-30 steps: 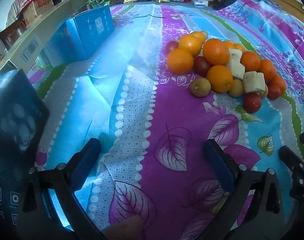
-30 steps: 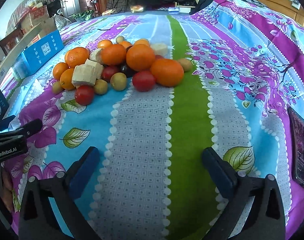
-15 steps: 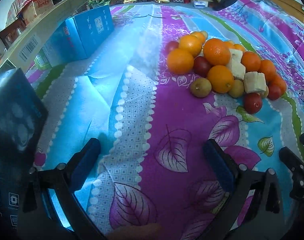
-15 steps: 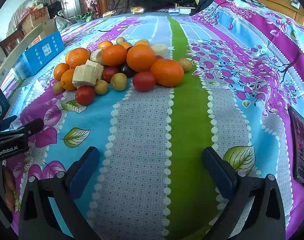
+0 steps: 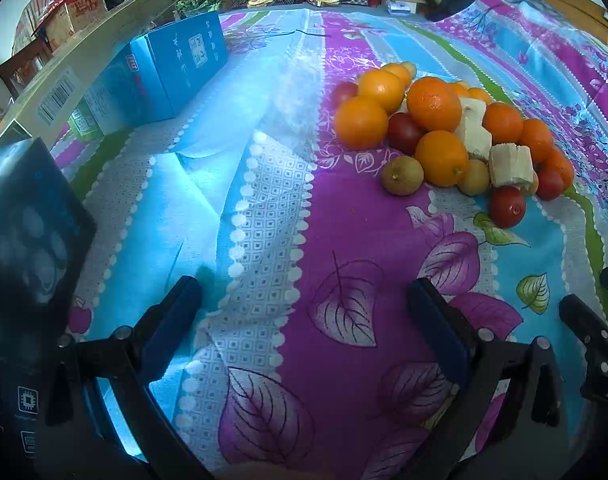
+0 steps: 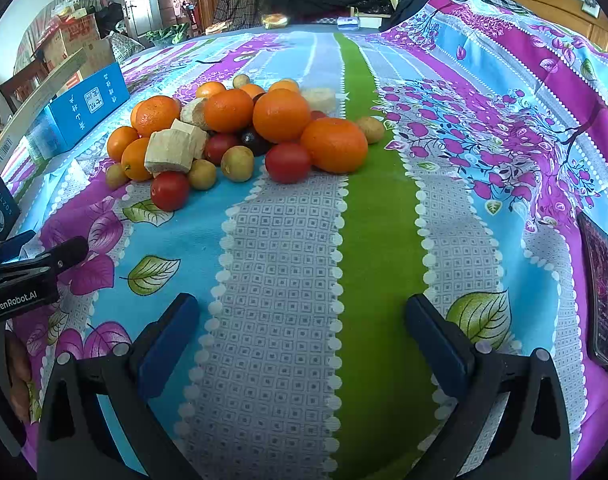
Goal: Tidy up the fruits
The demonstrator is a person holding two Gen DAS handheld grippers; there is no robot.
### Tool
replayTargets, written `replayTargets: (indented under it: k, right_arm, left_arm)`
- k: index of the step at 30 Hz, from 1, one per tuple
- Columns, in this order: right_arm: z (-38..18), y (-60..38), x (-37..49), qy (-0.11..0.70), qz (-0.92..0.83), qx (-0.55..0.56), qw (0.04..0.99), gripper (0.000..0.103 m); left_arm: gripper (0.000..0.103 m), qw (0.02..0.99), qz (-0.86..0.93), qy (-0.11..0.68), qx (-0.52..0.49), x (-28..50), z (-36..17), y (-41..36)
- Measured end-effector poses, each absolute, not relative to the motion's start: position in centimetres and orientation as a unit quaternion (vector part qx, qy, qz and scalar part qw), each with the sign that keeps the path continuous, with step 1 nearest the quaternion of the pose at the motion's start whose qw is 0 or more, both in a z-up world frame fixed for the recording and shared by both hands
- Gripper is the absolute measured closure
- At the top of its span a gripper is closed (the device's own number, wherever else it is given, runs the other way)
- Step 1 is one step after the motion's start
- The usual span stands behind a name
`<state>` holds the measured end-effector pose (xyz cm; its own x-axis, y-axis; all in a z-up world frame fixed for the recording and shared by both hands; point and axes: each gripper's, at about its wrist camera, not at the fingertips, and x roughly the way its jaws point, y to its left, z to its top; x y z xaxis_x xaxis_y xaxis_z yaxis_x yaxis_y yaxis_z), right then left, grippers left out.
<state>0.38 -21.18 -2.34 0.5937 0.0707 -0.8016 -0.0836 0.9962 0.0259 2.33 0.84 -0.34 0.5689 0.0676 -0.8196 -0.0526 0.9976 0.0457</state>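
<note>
A heap of fruit (image 5: pixel 447 136) lies on the flowered cloth: several oranges (image 6: pixel 280 115), red tomatoes (image 6: pixel 288 162), small brown-green fruits (image 6: pixel 237 163) and pale cut chunks (image 6: pixel 168 151). In the left wrist view the heap is at the upper right, well beyond my left gripper (image 5: pixel 304 320), which stands open over purple and blue cloth with nothing between its fingers. My right gripper (image 6: pixel 300 332) is open too, low over the grey and green stripes, short of the heap. The left gripper's body (image 6: pixel 20 280) shows at the left edge of the right wrist view.
A blue carton (image 5: pixel 172 68) stands at the back left beside a long pale box (image 5: pixel 76 84). A dark box (image 5: pixel 24 240) is close at the left. A phone (image 6: pixel 603 292) lies at the right edge. Clothes and clutter are piled at the far end.
Almost nothing differs; the right view has shifted very slightly and both grippers stay open.
</note>
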Motion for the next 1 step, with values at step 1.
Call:
replayTargets:
  k: [1]
  right_arm:
    - [-2.34, -21.19, 0.38, 0.449, 0.043, -0.007, 0.893, 0.0]
  left_arm:
    - [0.0, 0.886, 0.034, 0.463, 0.008, 2.35, -0.37, 0.87]
